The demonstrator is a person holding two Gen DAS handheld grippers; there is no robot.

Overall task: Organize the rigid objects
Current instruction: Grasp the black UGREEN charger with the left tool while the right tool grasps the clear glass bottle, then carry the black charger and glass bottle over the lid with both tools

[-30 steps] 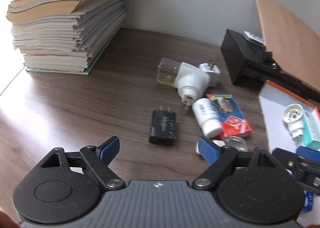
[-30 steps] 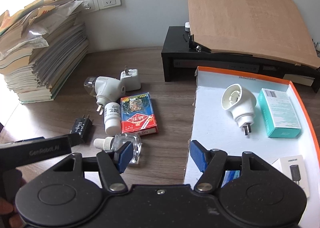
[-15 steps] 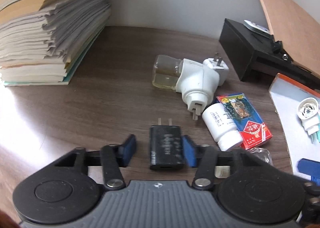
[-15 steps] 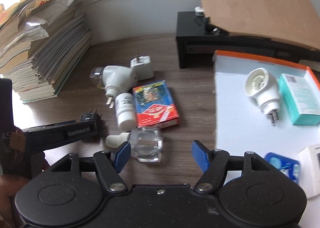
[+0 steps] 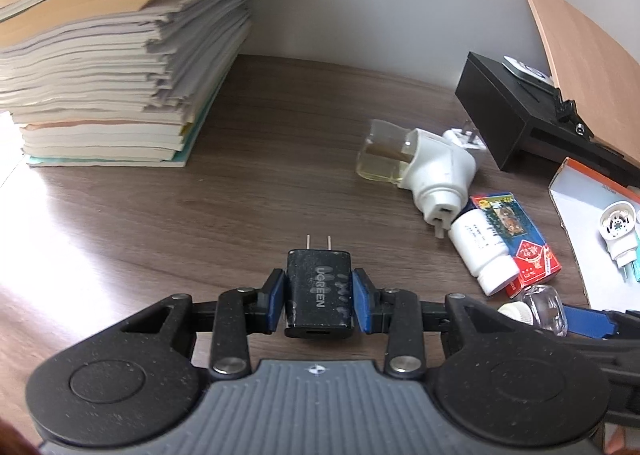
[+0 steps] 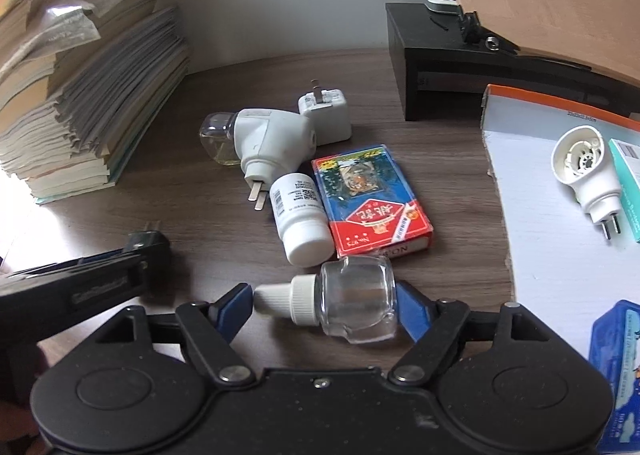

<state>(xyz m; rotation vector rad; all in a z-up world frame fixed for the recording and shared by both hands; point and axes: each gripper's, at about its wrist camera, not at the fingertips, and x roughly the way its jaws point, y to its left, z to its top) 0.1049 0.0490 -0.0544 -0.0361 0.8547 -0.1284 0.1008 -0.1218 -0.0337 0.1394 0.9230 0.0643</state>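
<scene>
Left wrist view: left gripper (image 5: pixel 319 298) clamped on one black charger (image 5: pixel 319 293), prongs pointing away, over the wooden desk (image 5: pixel 260 195).
Paper stack (image 6: pixel 80 95): one, far left.
Plug-in vaporizers: two, one (image 6: pixel 272 143) on the desk, one (image 6: pixel 584 171) in the white tray (image 6: pixel 540 255).
White charger (image 6: pixel 326 117): one.
Pill bottle (image 6: pixel 300 215): one.
Card box (image 6: pixel 370 199): one.
Right gripper (image 6: pixel 324 307): jaws apart, flanking one glass bottle (image 6: pixel 348 307) lying on the desk.
</scene>
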